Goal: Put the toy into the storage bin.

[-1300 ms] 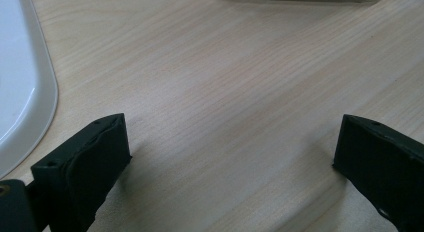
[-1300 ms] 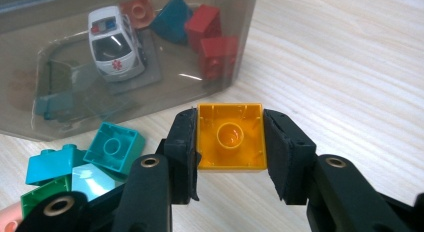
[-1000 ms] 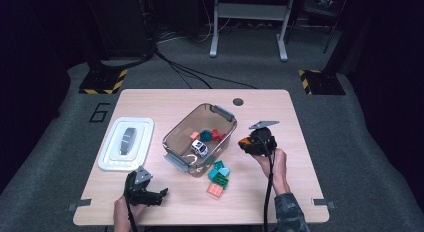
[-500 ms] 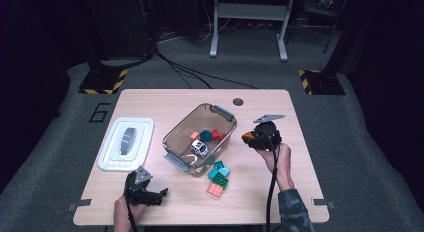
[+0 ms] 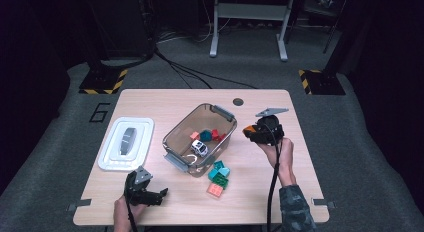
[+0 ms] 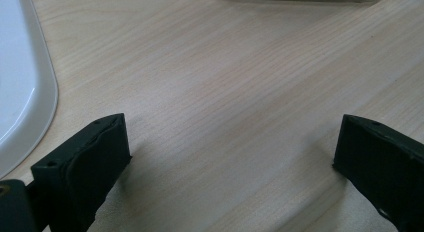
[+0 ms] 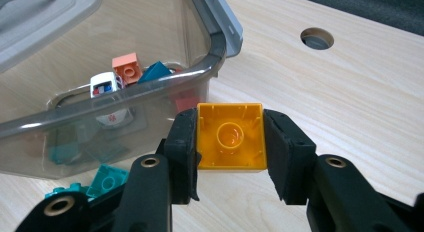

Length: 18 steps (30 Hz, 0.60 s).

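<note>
We are gripping a yellow block (image 7: 231, 137) in our right gripper (image 7: 230, 142), its black jaws closed on the block's two opposite sides. The block is a square piece of glossy hard plastic, and we are seeing its hollow underside with a round tube in the middle. It is hanging clear above the pale wood-grain table (image 7: 350, 102), just beside the near corner of the bin (image 7: 150, 87).

The bin is a smoky, see-through plastic tub with rounded corners and grey latch handles. Its curved rim is standing between the held block and the toys inside: a small white toy car (image 7: 106, 86), an orange brick (image 7: 127, 67) and a teal piece (image 7: 156, 72). In the high view a red piece (image 5: 215, 134) is lying in there too.

Outside the bin, teal bricks (image 5: 219, 171) and an orange brick (image 5: 216, 189) are lying close together on the table, near its front wall. The white lid (image 5: 126, 143), smooth with rounded corners, is resting flat well to the left.

We are resting our left gripper (image 6: 230, 152) low over bare tabletop with its matte black jaws spread wide and nothing between them.
</note>
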### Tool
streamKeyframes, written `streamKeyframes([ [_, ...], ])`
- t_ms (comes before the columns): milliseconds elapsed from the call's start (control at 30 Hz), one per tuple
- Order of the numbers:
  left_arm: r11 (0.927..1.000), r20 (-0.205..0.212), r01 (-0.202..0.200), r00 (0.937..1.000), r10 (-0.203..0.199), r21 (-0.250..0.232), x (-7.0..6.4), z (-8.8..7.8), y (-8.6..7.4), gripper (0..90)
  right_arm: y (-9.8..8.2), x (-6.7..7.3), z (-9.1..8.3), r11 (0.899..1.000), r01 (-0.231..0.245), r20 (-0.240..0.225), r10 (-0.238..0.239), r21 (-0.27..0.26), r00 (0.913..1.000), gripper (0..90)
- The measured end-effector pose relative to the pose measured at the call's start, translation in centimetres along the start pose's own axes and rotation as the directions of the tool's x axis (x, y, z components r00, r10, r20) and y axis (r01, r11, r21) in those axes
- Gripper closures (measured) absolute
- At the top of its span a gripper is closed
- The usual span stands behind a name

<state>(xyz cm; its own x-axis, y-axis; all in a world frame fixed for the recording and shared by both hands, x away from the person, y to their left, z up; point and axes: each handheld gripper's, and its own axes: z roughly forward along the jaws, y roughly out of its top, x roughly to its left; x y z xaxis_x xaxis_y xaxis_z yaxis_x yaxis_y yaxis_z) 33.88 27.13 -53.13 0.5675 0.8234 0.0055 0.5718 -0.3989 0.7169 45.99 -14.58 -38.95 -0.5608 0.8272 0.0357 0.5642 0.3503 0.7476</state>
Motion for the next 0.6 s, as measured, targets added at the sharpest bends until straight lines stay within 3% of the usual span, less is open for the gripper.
streamKeyframes([
  [467,1.0,0.001,0.0,1.0,0.0,0.002,0.0,0.0,0.0,1.1,2.4,0.3,-1.4,0.999,0.038,0.024,-0.038,-0.017,0.999,59.0],
  [600,1.0,0.003,0.004,1.0,-0.004,0.002,0.0,0.0,0.0,1.1,3.2,0.6,-1.4,0.999,0.023,0.024,-0.022,-0.026,0.9995,58.9],
])
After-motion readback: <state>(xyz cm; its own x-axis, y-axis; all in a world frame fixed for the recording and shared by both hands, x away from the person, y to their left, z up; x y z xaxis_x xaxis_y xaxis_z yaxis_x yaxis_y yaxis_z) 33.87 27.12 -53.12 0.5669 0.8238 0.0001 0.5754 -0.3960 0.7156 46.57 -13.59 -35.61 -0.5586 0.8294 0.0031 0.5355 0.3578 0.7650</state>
